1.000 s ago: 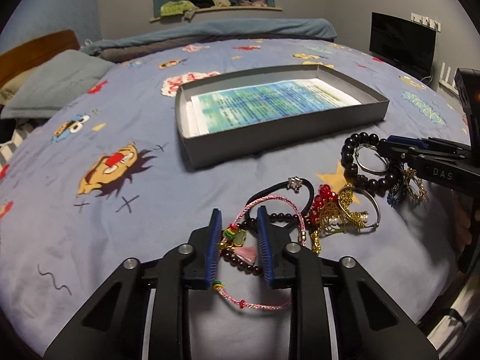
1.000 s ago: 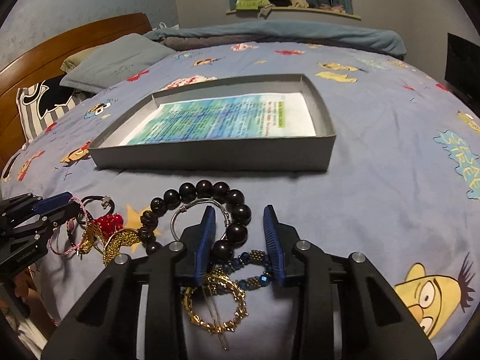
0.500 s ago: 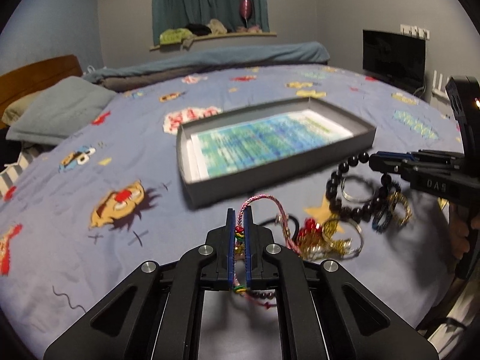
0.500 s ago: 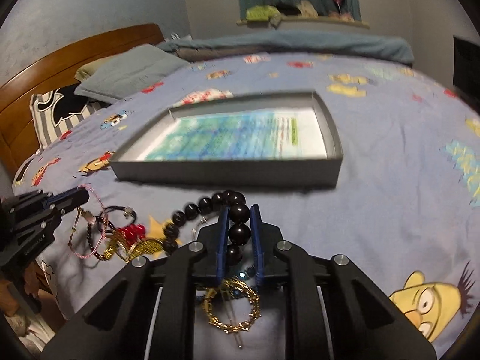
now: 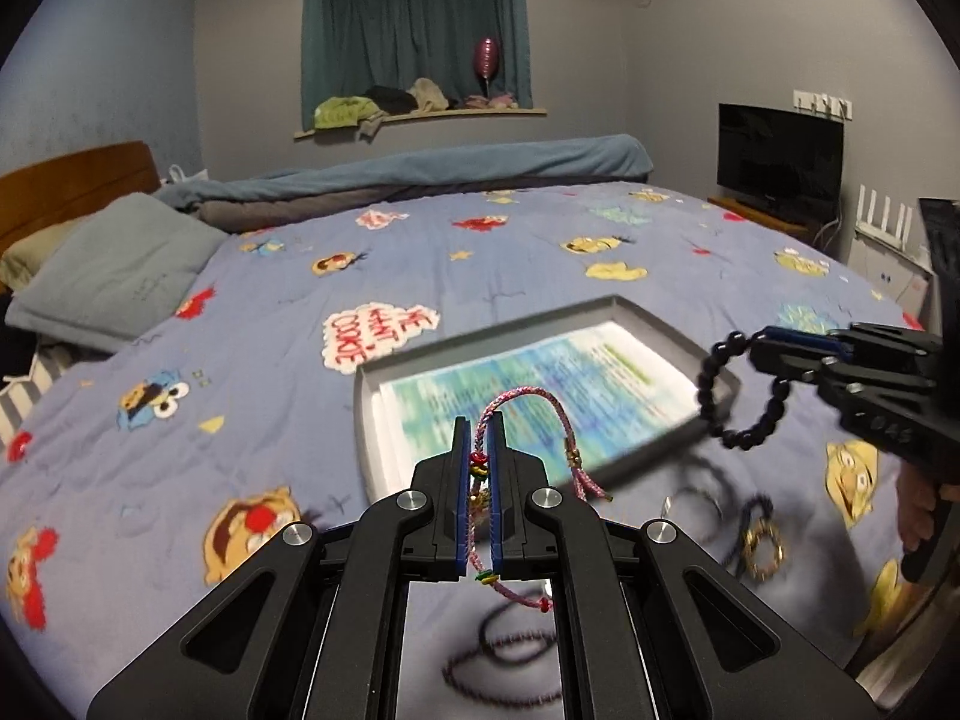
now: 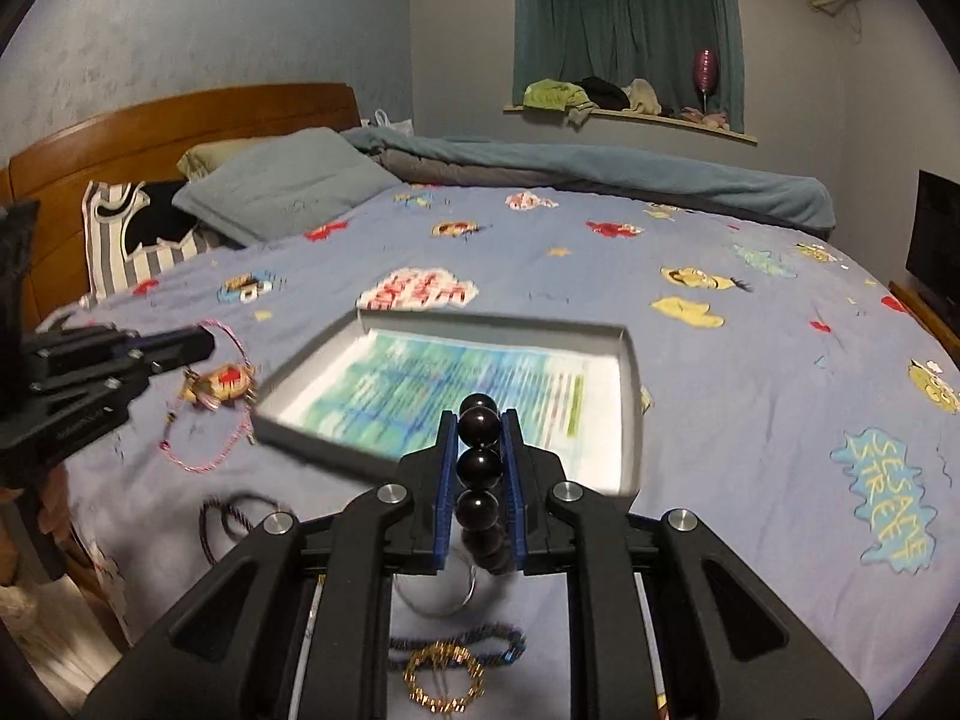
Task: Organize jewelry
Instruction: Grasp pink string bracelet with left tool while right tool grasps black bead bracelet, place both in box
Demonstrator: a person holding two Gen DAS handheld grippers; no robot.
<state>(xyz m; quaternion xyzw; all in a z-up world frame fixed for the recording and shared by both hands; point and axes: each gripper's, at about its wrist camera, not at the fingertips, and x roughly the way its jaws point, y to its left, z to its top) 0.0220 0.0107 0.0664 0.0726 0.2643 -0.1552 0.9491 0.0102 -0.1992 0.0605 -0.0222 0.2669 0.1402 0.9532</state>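
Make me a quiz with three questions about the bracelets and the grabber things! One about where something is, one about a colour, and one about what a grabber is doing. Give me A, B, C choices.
1. Where is the grey box?
A. On the blue bedspread
B. On the window shelf
C. On the pillow

2. What colour are the beads of the bead bracelet?
A. White
B. Black
C. Yellow

3. What is the left gripper doing?
A. Wide open over the box
B. Shut on the pink cord bracelet
C. Shut on a gold ring

Answers:
1. A, the box sits flat on the bedspread with the cartoon pictures.
2. B, the round beads clamped in the right gripper are shiny black.
3. B, the pink cord bracelet loops up out of its closed fingers.
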